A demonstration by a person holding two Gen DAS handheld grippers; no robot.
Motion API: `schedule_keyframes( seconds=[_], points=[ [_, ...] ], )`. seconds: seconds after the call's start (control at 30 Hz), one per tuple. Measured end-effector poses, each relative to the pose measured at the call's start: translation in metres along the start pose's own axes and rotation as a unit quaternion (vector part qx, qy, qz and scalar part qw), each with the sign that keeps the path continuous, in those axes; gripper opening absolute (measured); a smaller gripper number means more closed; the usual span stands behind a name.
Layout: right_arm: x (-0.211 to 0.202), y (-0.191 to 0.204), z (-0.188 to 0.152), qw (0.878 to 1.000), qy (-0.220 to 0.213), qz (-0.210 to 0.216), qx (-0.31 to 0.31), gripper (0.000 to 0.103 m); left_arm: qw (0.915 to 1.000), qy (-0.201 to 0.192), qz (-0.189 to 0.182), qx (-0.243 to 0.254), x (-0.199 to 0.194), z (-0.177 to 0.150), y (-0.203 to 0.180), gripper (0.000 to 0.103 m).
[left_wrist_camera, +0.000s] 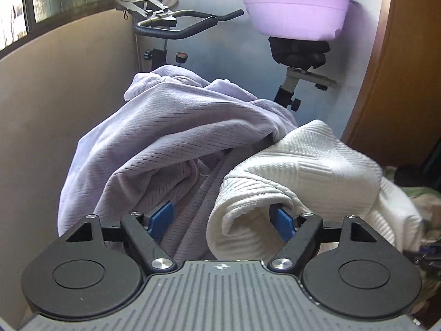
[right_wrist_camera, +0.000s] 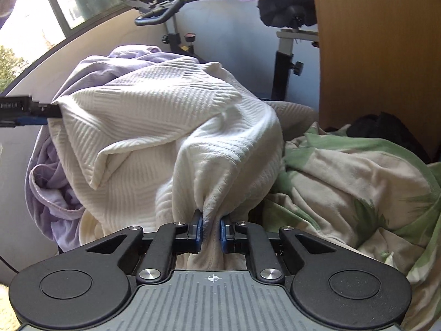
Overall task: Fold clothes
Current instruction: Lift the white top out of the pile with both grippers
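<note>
The right gripper (right_wrist_camera: 211, 233) pinches a bunched edge of the white garment (right_wrist_camera: 154, 127), which stretches leftward to the wide-open left gripper (left_wrist_camera: 223, 220) over the lilac garment (left_wrist_camera: 165, 127).

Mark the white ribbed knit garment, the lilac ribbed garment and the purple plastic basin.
white ribbed knit garment (right_wrist_camera: 154, 115), right wrist view, upper panel
lilac ribbed garment (left_wrist_camera: 171, 127), left wrist view, top fold
purple plastic basin (left_wrist_camera: 295, 13), left wrist view, side wall

A home room: exercise bike (left_wrist_camera: 176, 27), wash basin (left_wrist_camera: 295, 11), rumpled bedding (right_wrist_camera: 358, 171).
</note>
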State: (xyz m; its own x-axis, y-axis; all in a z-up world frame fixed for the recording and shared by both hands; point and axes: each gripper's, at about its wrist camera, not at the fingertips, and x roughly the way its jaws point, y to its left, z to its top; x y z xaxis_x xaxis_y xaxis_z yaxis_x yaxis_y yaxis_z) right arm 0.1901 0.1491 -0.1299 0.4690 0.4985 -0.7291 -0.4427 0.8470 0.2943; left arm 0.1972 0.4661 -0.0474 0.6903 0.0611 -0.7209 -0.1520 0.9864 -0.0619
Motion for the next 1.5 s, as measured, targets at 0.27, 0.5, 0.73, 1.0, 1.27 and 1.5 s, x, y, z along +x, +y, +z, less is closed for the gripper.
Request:
schedule_keyframes(
  seconds=[0.27, 0.5, 0.73, 1.0, 1.27, 1.5],
  points=[
    [-0.002, 0.027, 0.003, 0.999, -0.014, 0.026, -0.025, 0.011, 0.9909, 0.006, -0.117, 0.066, -0.003, 0.019, -0.074, 0.092],
    [-0.002, 0.035, -0.010, 0.999, -0.034, 0.029, -0.031, 0.011, 0.9647, 0.112, -0.185, 0.150, 0.055, 0.008, -0.151, 0.093],
    [-0.002, 0.042, -0.019, 0.998, -0.047, 0.026, -0.028, 0.011, 0.9476, 0.178, -0.176, 0.198, 0.096, -0.013, -0.181, 0.079],
    [-0.005, 0.030, -0.034, 0.998, -0.038, -0.025, -0.034, 0.059, 0.9591, 0.173, -0.188, 0.122, 0.087, -0.016, -0.140, 0.012],
    [0.013, 0.000, -0.070, 0.999, 0.024, -0.037, 0.010, 0.064, 0.9750, 0.109, -0.189, 0.042, 0.049, -0.014, -0.084, 0.011],
    [0.039, -0.005, -0.094, 0.995, 0.093, -0.017, 0.015, 0.048, 0.9764, 0.094, -0.195, 0.006, 0.036, -0.017, -0.067, 0.010]
  ],
)
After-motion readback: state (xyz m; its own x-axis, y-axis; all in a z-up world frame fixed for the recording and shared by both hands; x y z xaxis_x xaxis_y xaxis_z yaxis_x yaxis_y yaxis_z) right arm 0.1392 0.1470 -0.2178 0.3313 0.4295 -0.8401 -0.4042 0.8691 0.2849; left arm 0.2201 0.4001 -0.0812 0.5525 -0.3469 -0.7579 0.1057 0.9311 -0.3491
